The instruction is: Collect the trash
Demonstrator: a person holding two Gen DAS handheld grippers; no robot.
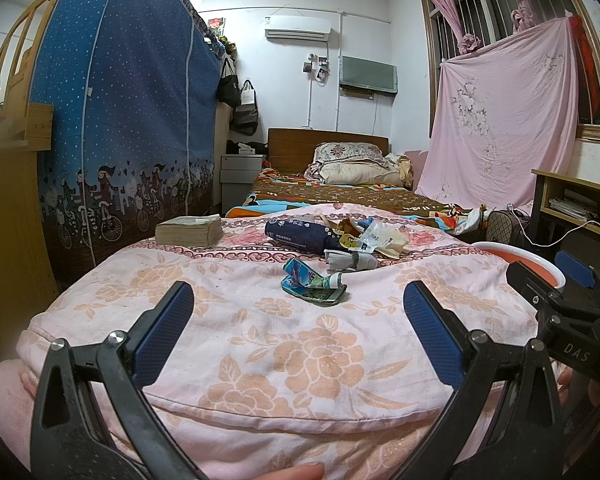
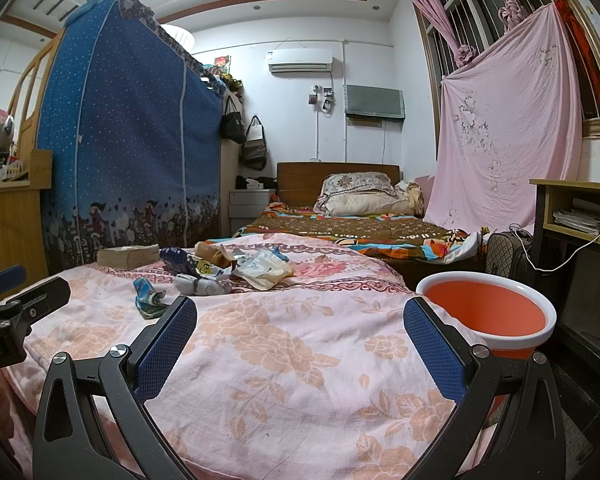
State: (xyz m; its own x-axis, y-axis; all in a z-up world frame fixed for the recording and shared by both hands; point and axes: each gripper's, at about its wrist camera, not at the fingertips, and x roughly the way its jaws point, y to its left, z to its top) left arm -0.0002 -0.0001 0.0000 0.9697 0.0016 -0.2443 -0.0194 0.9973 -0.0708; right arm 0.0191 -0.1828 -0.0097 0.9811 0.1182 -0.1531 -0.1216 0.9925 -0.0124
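Trash lies on the pink floral quilt (image 1: 300,344): a crumpled blue-green wrapper (image 1: 314,284), a grey-white crumpled pack (image 1: 350,260), a dark blue bag (image 1: 300,234) and a clear plastic bag (image 1: 384,240). My left gripper (image 1: 299,314) is open and empty, short of the wrapper. My right gripper (image 2: 300,328) is open and empty over the quilt (image 2: 284,360); the wrapper (image 2: 150,300) lies just left of its left finger. An orange bucket with a white rim (image 2: 486,308) stands to the right of the bed, and its rim shows in the left wrist view (image 1: 520,256).
A stack of paper (image 1: 188,231) lies on the quilt's far left. A blue fabric wardrobe (image 1: 120,120) stands left. A second bed with pillows (image 1: 352,168) lies beyond. A wooden desk (image 2: 580,208) and a bag (image 2: 504,260) are right.
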